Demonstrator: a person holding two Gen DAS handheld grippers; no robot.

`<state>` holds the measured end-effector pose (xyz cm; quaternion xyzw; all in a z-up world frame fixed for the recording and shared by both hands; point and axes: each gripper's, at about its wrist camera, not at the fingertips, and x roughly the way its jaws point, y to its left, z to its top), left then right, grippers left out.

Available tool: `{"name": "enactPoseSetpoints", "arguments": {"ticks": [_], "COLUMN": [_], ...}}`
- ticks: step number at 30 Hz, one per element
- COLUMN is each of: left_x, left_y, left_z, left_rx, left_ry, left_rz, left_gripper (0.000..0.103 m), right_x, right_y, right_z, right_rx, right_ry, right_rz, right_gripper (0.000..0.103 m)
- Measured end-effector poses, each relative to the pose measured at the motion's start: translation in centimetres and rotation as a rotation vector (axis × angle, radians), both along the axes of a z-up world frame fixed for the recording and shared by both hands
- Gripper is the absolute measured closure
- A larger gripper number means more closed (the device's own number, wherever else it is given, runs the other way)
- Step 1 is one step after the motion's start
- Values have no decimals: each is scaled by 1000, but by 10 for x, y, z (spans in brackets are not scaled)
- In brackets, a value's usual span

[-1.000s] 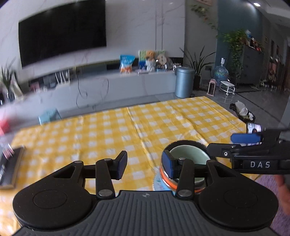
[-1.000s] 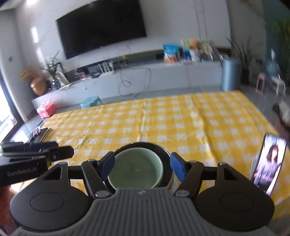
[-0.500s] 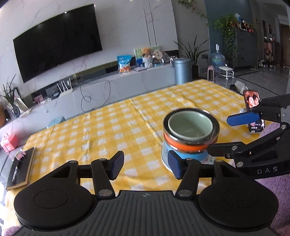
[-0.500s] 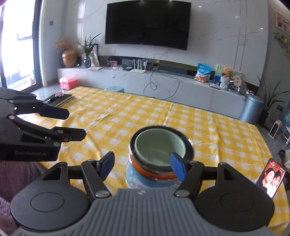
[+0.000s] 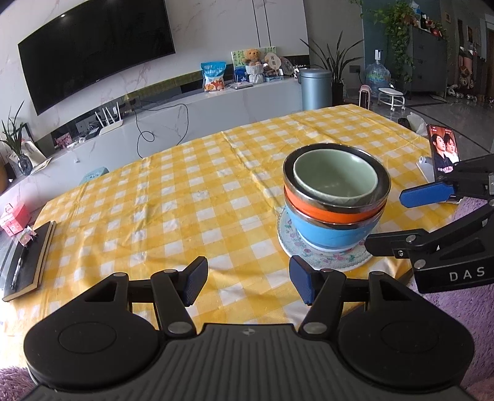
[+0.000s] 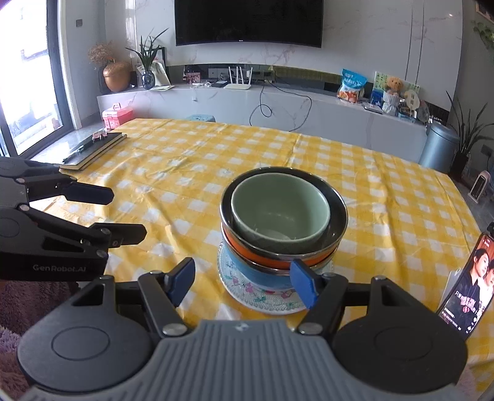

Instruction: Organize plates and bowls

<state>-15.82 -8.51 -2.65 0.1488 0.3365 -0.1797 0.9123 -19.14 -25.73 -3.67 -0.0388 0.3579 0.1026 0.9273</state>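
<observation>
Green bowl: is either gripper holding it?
No. The green bowl sits nested in the stack, and both the left gripper and right gripper are open, clear of it.

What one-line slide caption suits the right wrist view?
Green bowl nested in orange and blue bowls on a floral plate; right gripper open.

Bright living room with marble walls

A dark television (image 6: pixel 248 21) hangs above a long white console (image 6: pixel 278 108); daylight enters a window (image 6: pixel 24 77) at left, and a grey bin (image 5: pixel 315 89) stands beside potted plants.
</observation>
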Motion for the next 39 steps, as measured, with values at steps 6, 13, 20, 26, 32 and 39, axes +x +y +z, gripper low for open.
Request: {"name": "enactPoseSetpoints", "arguments": {"ticks": [6, 13, 20, 26, 32, 39], "left_x": [-2, 0, -1, -1, -1, -1], "left_y": [-1, -1, -1, -1, -1, -1], "left_z": [1, 2, 1, 1, 1, 2], "left_rx": [6, 9, 15, 16, 18, 18], "left_ry": [-1, 0, -2, -1, 1, 0], "left_rz": [-5, -3, -8, -6, -4, -3], "left_gripper": [31, 31, 31, 32, 31, 31], "right_x": [1, 2, 2, 2, 2, 2], "right_y": [1, 1, 1, 1, 1, 1], "right_z": [-2, -2, -2, -2, -2, -3], "right_rx": [-11, -8, -8, -9, -10, -14], "right_ry": [11, 11, 11, 11, 12, 13], "right_rz": [-10, -16, -16, -17, -19, -21], "right_gripper": [35, 35, 35, 35, 35, 35]}}
